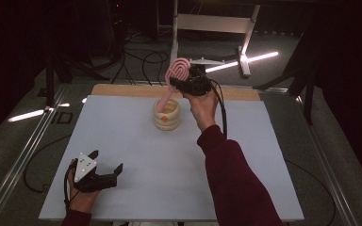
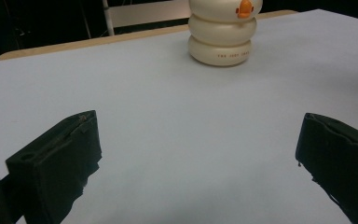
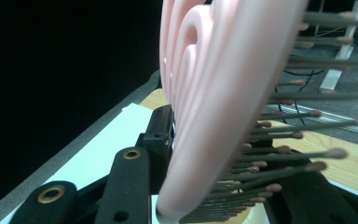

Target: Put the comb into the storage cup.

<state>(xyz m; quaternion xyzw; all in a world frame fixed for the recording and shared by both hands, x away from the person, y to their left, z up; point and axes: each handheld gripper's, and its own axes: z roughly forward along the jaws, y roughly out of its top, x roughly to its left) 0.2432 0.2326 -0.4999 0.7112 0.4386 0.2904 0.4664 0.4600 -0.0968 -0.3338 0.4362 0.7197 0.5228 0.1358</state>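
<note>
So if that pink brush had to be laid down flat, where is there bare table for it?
Plenty. The white table lies bare between the cream holder and the left gripper, and along its whole left edge. The strip right of the sleeve is bare too. It is crowded only at the back middle, where the right gripper holds the pink hairbrush, its handle reaching into the holder.

My table (image 1: pixel 136 155) wears a pale grey sheet; beyond it, a white frame (image 1: pixel 214 23), black cables (image 1: pixel 143 59) on carpet.
</note>
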